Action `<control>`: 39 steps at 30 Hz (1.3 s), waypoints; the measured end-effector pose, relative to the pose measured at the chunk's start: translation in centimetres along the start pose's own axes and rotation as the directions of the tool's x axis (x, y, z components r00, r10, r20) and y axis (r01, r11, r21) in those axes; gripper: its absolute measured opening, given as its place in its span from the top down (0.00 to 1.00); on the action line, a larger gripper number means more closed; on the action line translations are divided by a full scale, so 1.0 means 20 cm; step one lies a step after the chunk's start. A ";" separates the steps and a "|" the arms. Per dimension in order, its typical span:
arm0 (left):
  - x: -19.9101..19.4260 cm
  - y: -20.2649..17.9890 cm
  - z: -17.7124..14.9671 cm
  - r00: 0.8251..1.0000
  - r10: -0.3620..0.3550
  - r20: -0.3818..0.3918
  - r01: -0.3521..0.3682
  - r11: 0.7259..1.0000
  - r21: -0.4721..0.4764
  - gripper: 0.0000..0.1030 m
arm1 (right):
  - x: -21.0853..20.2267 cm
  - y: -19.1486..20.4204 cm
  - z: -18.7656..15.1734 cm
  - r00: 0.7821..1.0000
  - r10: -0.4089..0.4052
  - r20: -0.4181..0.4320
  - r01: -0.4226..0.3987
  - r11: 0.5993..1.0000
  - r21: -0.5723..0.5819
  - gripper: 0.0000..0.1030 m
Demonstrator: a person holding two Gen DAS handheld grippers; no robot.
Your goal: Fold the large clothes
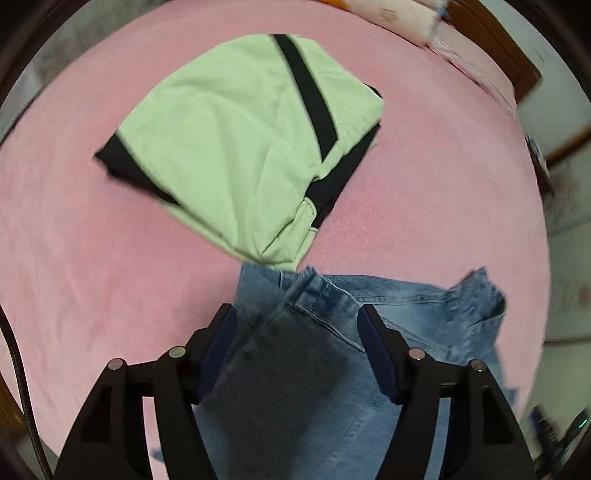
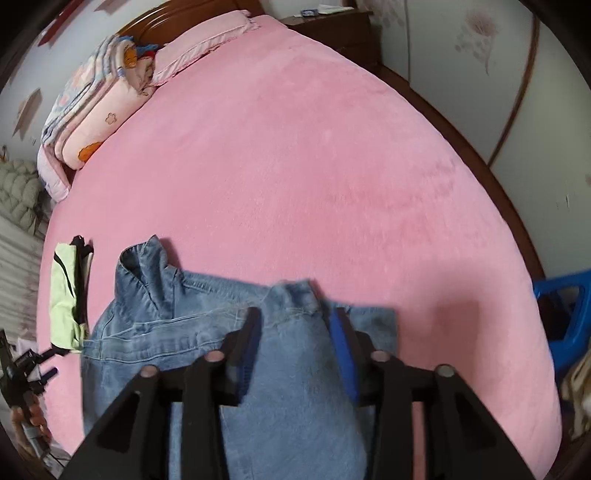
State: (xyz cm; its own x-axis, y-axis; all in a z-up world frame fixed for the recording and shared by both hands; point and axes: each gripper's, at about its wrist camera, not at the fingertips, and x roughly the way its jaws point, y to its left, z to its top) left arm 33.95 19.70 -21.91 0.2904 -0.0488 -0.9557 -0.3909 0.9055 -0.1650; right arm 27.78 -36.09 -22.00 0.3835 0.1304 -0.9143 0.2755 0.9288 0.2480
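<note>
Blue denim jeans (image 1: 388,314) lie on the pink bed (image 1: 92,258), waistband toward the middle. My left gripper (image 1: 299,314) is open, its jaws spread over the jeans' left part. In the right wrist view the jeans (image 2: 184,325) spread along the near edge, and my right gripper (image 2: 295,314) is open above the denim near its right end. A folded light green garment with black stripes (image 1: 236,147) lies just beyond the jeans; it also shows at the far left of the right wrist view (image 2: 66,306). The left gripper's body (image 2: 18,373) shows there too.
Folded quilts and a pink pillow (image 2: 110,92) sit at the head of the bed by the wooden headboard. A dark nightstand (image 2: 332,29) stands behind the bed. A blue plastic stool (image 2: 565,306) is beside the bed's right edge.
</note>
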 end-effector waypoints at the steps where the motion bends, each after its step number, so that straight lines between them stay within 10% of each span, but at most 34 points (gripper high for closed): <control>1: 0.02 -0.01 0.00 1.000 0.006 -0.002 -0.006 0.999 0.034 0.34 | 0.01 0.00 0.00 1.000 -0.002 -0.002 0.002 1.000 -0.016 0.52; 13: 0.28 -0.09 -0.09 0.995 -0.017 -0.094 0.049 0.933 0.356 0.34 | 0.18 0.04 -0.09 0.997 -0.052 -0.065 0.041 0.988 -0.148 0.52; 25: 0.47 -0.12 -0.03 0.993 -0.028 -0.118 0.071 0.923 0.378 0.36 | 0.40 0.12 -0.11 0.987 -0.139 -0.082 0.120 0.972 -0.204 0.52; 27: 0.46 -0.13 -0.04 0.995 -0.013 -0.100 0.051 0.924 0.379 0.52 | 0.40 0.12 -0.13 0.988 -0.133 -0.072 0.115 0.971 -0.207 0.53; 32: 0.32 -0.18 -0.11 0.999 0.043 0.027 -0.050 0.919 0.391 0.77 | 0.31 0.15 -0.18 0.991 -0.129 -0.036 0.120 0.973 -0.195 0.92; 39: 0.08 -0.17 -0.06 0.985 -0.018 0.173 -0.031 0.960 0.278 0.77 | 0.08 0.13 -0.11 0.991 -0.056 0.118 0.066 0.995 -0.078 0.94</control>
State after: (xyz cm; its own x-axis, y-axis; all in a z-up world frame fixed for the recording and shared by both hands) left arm 34.67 16.11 -23.25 0.4438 0.0086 -0.8961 -0.1420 0.9880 -0.0608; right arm 27.19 -32.63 -23.54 0.4687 0.0360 -0.8826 0.2303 0.9596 0.1615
